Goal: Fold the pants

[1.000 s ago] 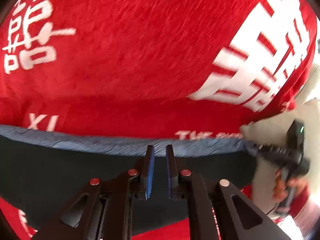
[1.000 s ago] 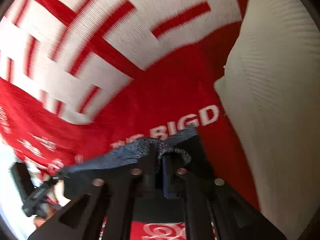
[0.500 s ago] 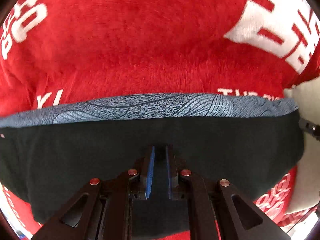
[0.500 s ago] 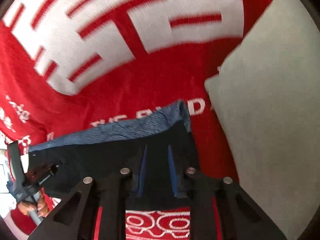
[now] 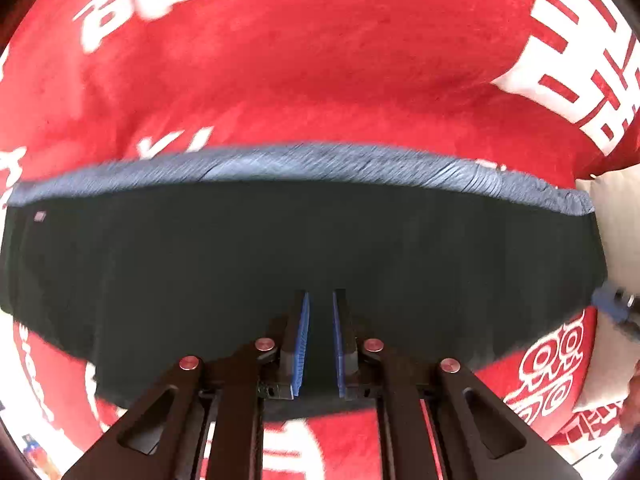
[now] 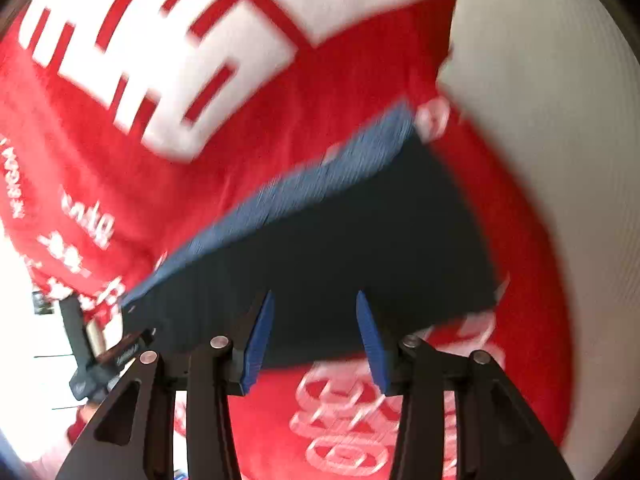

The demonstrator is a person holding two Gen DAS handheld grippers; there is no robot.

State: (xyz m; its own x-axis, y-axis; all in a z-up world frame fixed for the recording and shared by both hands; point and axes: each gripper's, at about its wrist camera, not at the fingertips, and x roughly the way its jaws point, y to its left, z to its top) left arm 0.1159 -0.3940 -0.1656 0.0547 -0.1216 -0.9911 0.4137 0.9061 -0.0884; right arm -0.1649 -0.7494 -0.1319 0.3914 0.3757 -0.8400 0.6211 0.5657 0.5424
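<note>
The dark pants lie folded flat on a red blanket, with a blue patterned waistband along the far edge. My left gripper hovers over the near part of the pants, its blue pads a small gap apart and empty. My right gripper is open wide and empty above the near edge of the pants. The waistband runs diagonally in the right wrist view. The left gripper's body shows at the lower left of the right wrist view.
The red blanket carries large white lettering. A cream pillow or sheet lies to the right of the pants. A white floor area shows at the far left of the right wrist view.
Both grippers let go of the waistband and drew back. The pants now lie flat and more of them is in view. The right gripper opened wider.
</note>
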